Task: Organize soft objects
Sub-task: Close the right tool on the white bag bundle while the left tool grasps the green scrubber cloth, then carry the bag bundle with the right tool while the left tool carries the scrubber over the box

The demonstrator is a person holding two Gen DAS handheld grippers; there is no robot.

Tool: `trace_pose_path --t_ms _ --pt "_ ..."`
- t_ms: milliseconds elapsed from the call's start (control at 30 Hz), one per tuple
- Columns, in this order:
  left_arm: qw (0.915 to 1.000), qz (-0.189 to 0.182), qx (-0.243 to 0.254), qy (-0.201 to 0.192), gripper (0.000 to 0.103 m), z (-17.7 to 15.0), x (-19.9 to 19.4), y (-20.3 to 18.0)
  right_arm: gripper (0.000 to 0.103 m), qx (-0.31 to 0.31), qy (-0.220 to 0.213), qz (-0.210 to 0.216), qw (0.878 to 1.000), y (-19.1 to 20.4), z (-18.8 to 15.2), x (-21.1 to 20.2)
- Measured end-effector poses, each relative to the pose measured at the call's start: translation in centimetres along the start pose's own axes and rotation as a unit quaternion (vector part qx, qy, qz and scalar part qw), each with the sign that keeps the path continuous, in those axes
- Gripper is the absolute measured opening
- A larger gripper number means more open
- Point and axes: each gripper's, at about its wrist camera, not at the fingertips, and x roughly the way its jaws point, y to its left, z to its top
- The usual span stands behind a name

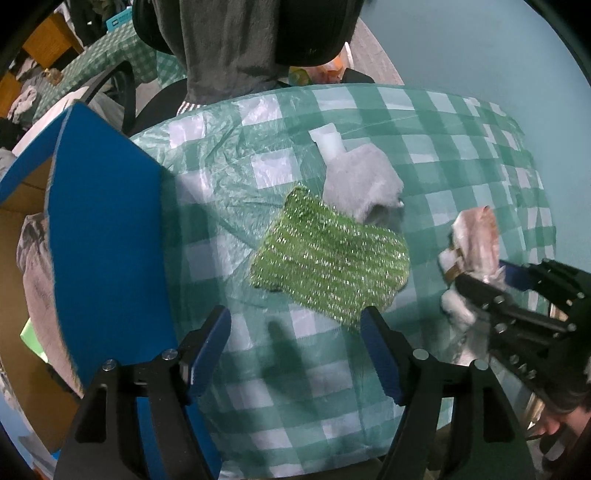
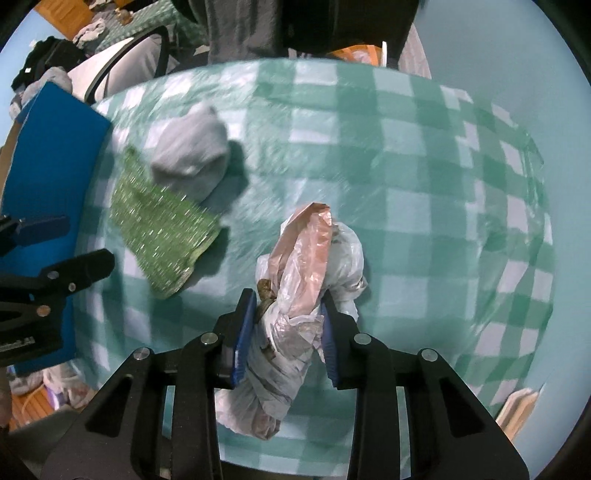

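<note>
Being pinched by the right gripper, the slick bags are risking slipping out, while the left gripper is held wide, empty.

No readable text, only blurred white lettering on the left tool body, illegible

I was working in what looked like a lived-in room of a home. A round table wore a green checked plastic cloth, a second checked table stood behind, clothes lay heaped about, and a chair stood on a wooden floor.
</note>
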Motion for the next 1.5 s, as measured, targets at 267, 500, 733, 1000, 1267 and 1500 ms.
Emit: trace_pose_path --t_ms 267,500,733,1000,1267,1500 --pt "0.9999 0.002 -0.004 0.014 0.074 2.0 2.2 -0.7 0.041 0.01 0.005 0.014 1.0 -2.2 2.0 0.3" --pt "0.9996 0.005 -0.003 0.027 0.074 2.4 3.3 -1.3 0.065 0.036 0.018 0.019 0.999 -4.2 2.9 0.1" --pt "0.9994 0.016 0.011 0.029 0.074 2.8 4.5 -1.7 0.065 0.028 0.028 0.006 0.999 -3.6 2.5 1.0" --pt "0.9992 0.016 0.038 0.006 0.052 0.6 3.4 -2.5 0.065 0.017 0.039 -0.003 0.999 -3.0 2.3 2.1" --pt "0.999 -0.016 0.04 0.012 0.013 -0.7 3.1 -2.0 0.046 0.004 0.032 -0.01 0.999 -1.5 2.3 2.5" --pt "0.9991 -0.019 0.037 0.006 0.011 -2.0 1.9 -1.8 0.039 -0.002 0.014 0.002 1.0 -1.0 2.1 1.4"
